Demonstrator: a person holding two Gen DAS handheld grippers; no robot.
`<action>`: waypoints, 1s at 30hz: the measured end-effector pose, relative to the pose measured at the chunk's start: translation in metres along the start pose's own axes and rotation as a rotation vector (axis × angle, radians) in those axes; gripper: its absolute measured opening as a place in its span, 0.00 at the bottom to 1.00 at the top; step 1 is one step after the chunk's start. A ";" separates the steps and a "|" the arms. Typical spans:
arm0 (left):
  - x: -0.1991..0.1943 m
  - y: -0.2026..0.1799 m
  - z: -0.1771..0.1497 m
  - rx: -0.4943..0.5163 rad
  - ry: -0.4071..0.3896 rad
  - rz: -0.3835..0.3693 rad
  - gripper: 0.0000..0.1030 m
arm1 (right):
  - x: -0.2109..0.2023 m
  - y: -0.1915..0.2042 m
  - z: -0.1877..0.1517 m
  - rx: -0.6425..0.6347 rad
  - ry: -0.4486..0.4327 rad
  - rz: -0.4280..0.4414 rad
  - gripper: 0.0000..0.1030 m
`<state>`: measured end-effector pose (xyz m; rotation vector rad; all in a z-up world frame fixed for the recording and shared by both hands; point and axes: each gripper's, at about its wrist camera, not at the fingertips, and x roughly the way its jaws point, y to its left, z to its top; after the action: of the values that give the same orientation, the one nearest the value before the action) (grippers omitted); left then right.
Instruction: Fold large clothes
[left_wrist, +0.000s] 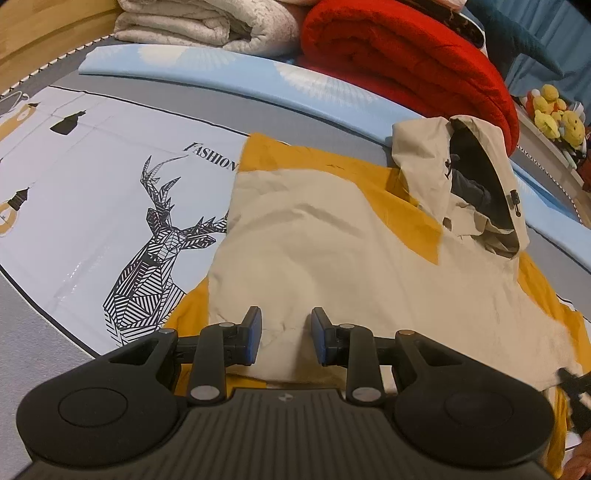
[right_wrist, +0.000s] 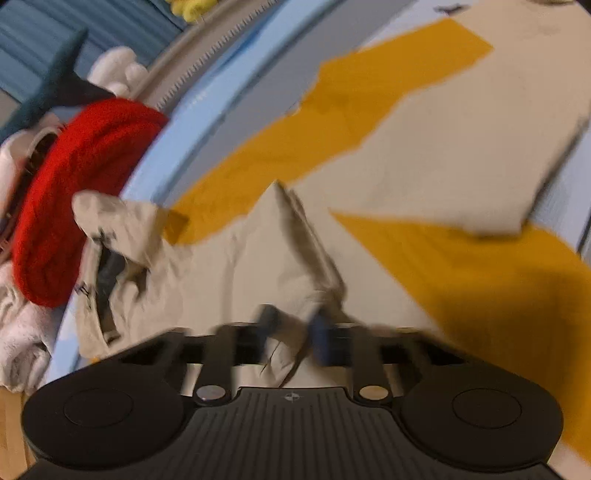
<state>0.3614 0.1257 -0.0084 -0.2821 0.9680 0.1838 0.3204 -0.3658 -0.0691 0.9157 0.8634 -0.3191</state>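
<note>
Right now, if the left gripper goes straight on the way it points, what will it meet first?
Most likely the beige panel of the jacket, just beyond the left gripper; how far is unclear.

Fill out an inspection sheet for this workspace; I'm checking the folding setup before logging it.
Surface: bed sheet with deer print.
Job's things: beige and yellow hooded jacket lying partly folded.
Clutter: red blanket, pale quilt, plush toys at the far edge.
Grippers: left gripper over the jacket, fingers apart, no fabric pinched; right gripper blurred, closed on a raised fold of jacket.
Cables: nothing seen.
Surroundings: wooden bed frame.
</note>
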 end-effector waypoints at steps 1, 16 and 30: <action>0.001 0.000 0.000 0.003 0.002 0.002 0.31 | -0.005 0.000 0.003 0.001 -0.032 0.016 0.08; 0.027 0.009 -0.017 -0.020 0.132 0.006 0.31 | -0.045 0.023 0.020 -0.099 -0.376 -0.245 0.22; 0.036 0.004 -0.026 0.024 0.179 0.000 0.34 | -0.001 0.043 0.013 -0.253 -0.053 -0.143 0.37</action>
<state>0.3602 0.1227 -0.0527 -0.2796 1.1464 0.1485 0.3513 -0.3505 -0.0396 0.6104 0.8996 -0.3476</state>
